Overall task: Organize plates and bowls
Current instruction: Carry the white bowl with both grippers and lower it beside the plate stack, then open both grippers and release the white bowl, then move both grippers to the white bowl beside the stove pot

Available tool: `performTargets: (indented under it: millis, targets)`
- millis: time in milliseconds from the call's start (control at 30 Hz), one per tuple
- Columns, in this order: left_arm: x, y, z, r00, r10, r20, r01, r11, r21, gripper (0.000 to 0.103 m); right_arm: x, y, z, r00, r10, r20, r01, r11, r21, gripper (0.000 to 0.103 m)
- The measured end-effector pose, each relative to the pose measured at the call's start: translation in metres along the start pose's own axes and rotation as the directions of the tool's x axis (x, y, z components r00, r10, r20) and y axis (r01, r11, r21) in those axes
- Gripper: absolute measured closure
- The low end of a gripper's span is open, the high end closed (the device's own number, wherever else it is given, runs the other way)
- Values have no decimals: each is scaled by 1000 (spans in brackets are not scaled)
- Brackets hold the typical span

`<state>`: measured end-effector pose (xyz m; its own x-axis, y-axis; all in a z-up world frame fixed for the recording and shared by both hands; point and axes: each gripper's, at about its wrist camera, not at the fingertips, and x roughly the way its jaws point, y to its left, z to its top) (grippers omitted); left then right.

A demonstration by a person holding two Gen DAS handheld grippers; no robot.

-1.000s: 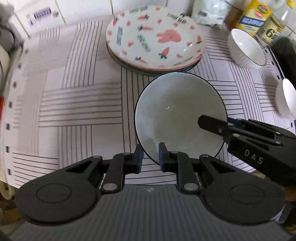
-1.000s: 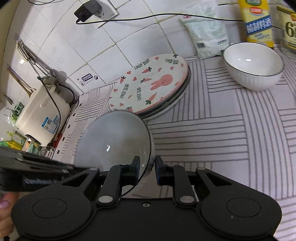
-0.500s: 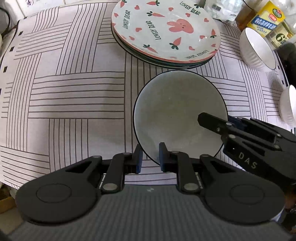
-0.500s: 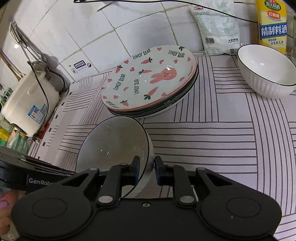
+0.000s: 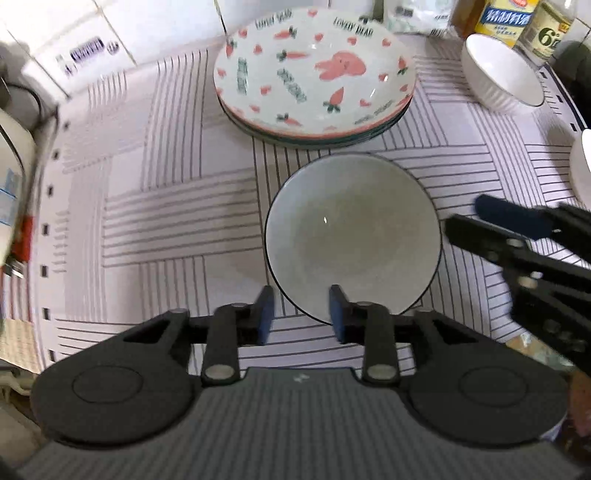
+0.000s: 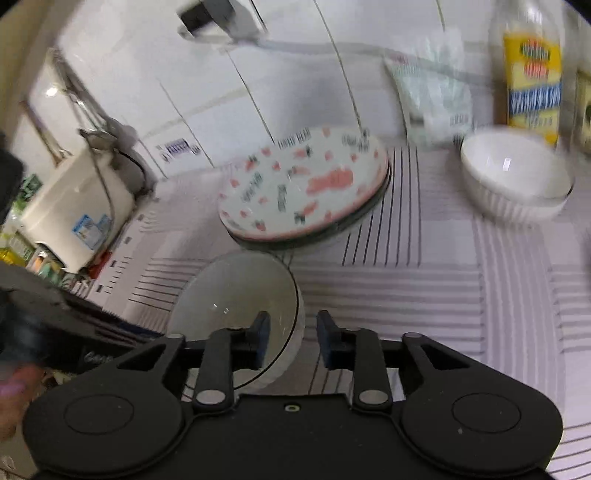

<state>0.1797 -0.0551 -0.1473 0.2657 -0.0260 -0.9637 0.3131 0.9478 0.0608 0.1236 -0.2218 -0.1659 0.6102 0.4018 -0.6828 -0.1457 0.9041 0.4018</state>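
A grey-white bowl with a thin dark rim stands on the striped cloth, just in front of a stack of carrot-and-rabbit plates. My left gripper straddles the bowl's near rim. Its jaws are opening and the pads stand clear of the rim. My right gripper straddles the bowl's right rim. It is opening too, with a gap between pads and rim. Each gripper shows in the other's view: the right gripper and the left gripper.
A white ribbed bowl sits at the back right, and another white bowl is at the right edge. Bottles and a bag line the tiled wall. A rice cooker stands at the left.
Both grippers were shut on the bowl's rim. Now their jaws have spread and let go of it. Both views have shifted and blurred a little.
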Motion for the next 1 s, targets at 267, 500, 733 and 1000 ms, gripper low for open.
performTargets:
  millis: [267, 500, 733, 1000]
  targets:
    - [-40, -16, 0, 997, -1, 76, -4, 998, 64, 58, -60, -20, 2, 992, -63, 105, 65, 998, -14, 59]
    - [-66, -40, -2, 992, -45, 116, 29, 991, 134, 50, -105, -36, -3, 976, -140, 168, 143, 990, -8, 50]
    - [-77, -76, -1, 987, -80, 137, 53, 981, 188, 41, -137, -56, -13, 959, -204, 199, 213, 977, -24, 38]
    - [-68, -125, 9, 985, -110, 132, 76, 968, 238, 34, -154, -90, -24, 939, -277, 202, 278, 960, 23, 32]
